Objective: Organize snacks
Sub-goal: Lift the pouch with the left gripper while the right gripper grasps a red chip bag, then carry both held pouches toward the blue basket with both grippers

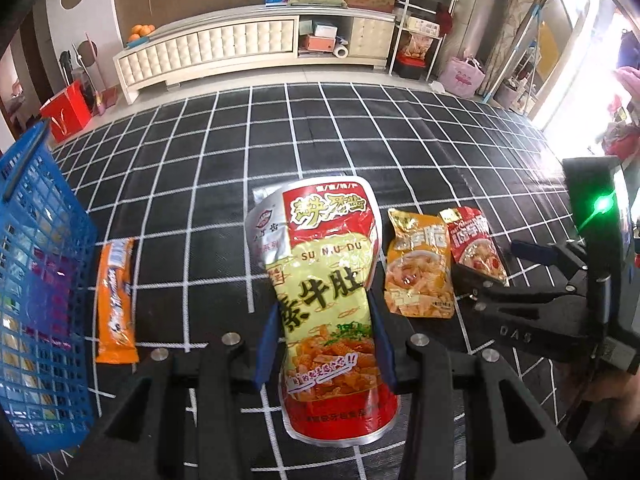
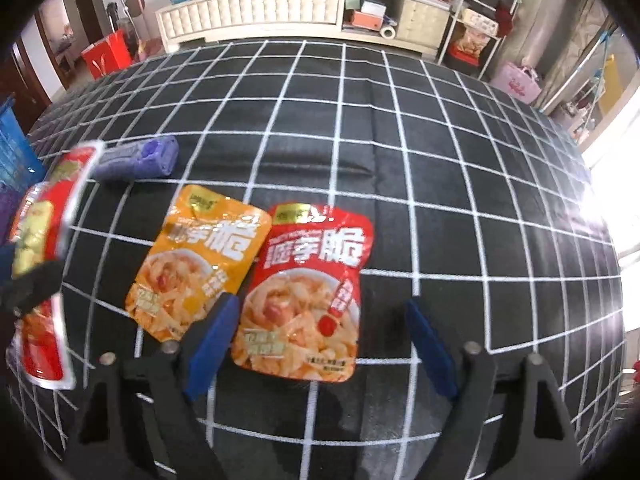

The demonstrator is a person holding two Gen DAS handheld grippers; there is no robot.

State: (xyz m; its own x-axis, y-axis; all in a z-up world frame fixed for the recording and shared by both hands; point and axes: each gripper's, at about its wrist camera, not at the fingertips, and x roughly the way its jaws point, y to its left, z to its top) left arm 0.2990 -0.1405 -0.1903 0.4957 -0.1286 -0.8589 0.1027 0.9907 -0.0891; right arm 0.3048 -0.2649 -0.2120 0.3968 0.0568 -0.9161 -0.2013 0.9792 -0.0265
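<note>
My left gripper point(image 1: 326, 344) is shut on a large red and yellow snack bag point(image 1: 328, 264), holding it upright and off the checked cloth. The same bag point(image 2: 40, 264) shows blurred at the left edge of the right wrist view. My right gripper point(image 2: 320, 340) stands open just above the cloth, its blue fingers on either side of the lower part of a red pouch point(image 2: 308, 296). A yellow pouch point(image 2: 200, 264) lies touching that pouch's left side. In the left wrist view the right gripper point(image 1: 504, 268) sits by the red pouch point(image 1: 476, 244) and the yellow pouch point(image 1: 420, 268).
A blue mesh basket point(image 1: 40, 280) stands at the left with packets inside. An orange snack bar point(image 1: 116, 300) lies beside it. A purple pack point(image 2: 136, 160) lies further back on the black checked cloth point(image 2: 440, 200). Beyond the cloth are a white cabinet point(image 1: 240, 48) and shelves.
</note>
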